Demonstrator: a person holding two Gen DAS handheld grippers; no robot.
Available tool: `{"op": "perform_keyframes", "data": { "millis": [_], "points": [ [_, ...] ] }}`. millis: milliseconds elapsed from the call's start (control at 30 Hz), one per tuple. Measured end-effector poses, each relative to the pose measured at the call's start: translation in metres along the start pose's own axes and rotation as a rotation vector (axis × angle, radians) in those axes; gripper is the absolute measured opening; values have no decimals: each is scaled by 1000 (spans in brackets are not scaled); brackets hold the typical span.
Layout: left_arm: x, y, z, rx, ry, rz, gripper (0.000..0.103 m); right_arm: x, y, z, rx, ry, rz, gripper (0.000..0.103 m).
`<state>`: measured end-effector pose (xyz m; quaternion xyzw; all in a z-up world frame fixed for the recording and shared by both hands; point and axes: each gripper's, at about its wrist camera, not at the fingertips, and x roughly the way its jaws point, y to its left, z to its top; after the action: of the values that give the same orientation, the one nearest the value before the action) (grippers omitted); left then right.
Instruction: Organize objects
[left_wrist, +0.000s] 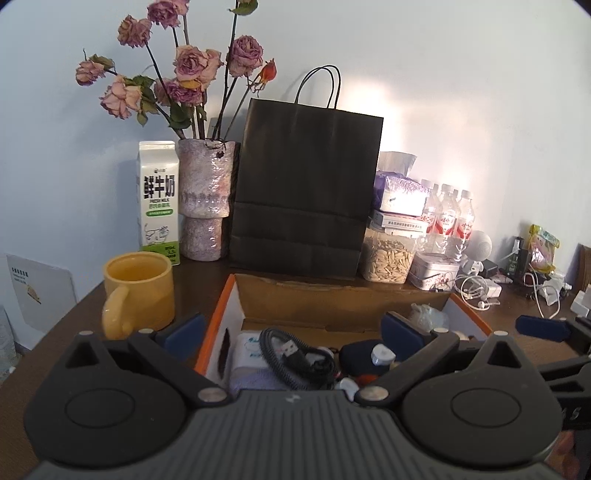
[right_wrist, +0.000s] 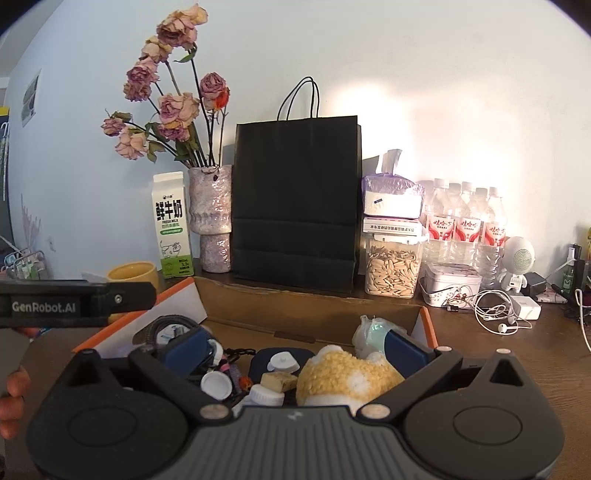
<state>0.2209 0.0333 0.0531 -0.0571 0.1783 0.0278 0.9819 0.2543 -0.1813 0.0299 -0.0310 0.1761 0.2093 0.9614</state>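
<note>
An open cardboard box (left_wrist: 332, 299) with an orange rim sits on the brown table straight ahead. It holds a coiled black USB cable (left_wrist: 291, 354), a white pouch (left_wrist: 247, 350), a dark case (left_wrist: 356, 354) and white caps. My left gripper (left_wrist: 291, 332) is open over the box's near left part, nothing between its blue pads. My right gripper (right_wrist: 297, 347) is open over the same box (right_wrist: 295, 314). Below it lie a yellow-and-white fuzzy plush (right_wrist: 343, 376), white bottle caps (right_wrist: 216, 384) and a crumpled plastic bag (right_wrist: 369, 330).
Behind the box stand a black paper bag (left_wrist: 306, 184), a milk carton (left_wrist: 159, 203), a vase of dried roses (left_wrist: 207, 199) and a yellow mug (left_wrist: 138, 291). A seed jar (right_wrist: 391, 266), water bottles (right_wrist: 465, 225), a tin (right_wrist: 450, 284) and earphones (right_wrist: 495, 314) crowd the right.
</note>
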Motion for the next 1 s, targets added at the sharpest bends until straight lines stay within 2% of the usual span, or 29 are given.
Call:
{"op": "perform_keyframes", "data": {
  "millis": [167,500,667,1000],
  "points": [
    [-41,3,-13,31,16,4,103,-37,6,-8,22,30,7,103],
    [-111,8,-47,16,82,-2,103,-101,23,-37,31,82,11,103],
    [-129,8,-59,21,103,-8,103,-115,30,-47,31,105,21,103],
    [-139,5,-63,37,107,-16,103,-125,32,-49,33,105,21,103]
  ]
}}
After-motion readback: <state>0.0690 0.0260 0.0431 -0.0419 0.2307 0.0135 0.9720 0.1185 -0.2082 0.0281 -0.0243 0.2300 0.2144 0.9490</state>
